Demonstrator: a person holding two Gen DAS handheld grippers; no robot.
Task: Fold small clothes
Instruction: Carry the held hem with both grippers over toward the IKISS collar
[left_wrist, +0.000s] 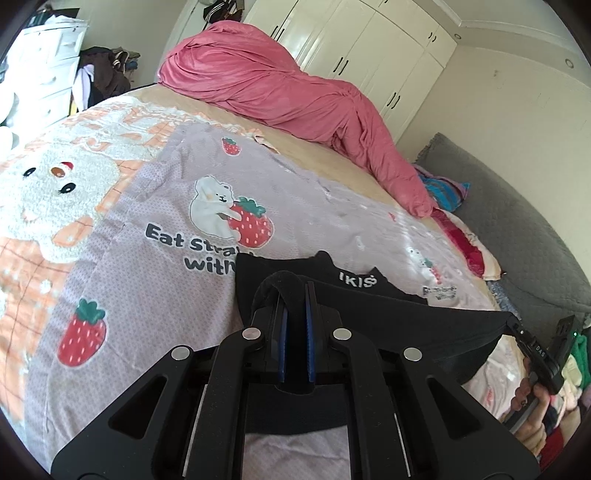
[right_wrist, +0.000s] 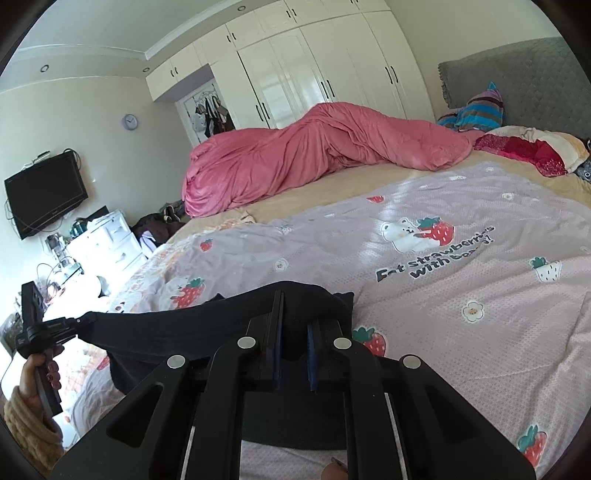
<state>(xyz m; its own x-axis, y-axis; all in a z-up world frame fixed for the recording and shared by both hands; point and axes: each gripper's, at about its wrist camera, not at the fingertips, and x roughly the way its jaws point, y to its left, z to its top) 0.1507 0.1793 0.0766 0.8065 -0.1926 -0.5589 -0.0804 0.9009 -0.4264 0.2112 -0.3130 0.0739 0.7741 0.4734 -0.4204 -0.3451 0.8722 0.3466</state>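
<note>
1. Left tool (left_wrist: 294, 295) clamped on one end of the black garment (left_wrist: 369, 306), cloth bunched over its tips.
2. Garment stretched taut between both tools, above the strawberry-print bedspread (left_wrist: 147, 229).
3. Right tool (right_wrist: 295, 314) clamped on the opposite end.
4. Pink duvet (right_wrist: 314, 155) heaped at the bed's far side.

Right tongs (right_wrist: 295, 317): your tongs are closed on the black garment (right_wrist: 177, 328).
Left tongs (right_wrist: 79, 323): they pinch its far end, so it hangs stretched between them.
Your hand (right_wrist: 37, 373): it grips the left handle, in a knitted sleeve (right_wrist: 29, 424).
Bed: strawberry blanket (right_wrist: 443, 295) below, pink duvet (right_wrist: 314, 155) behind.
</note>
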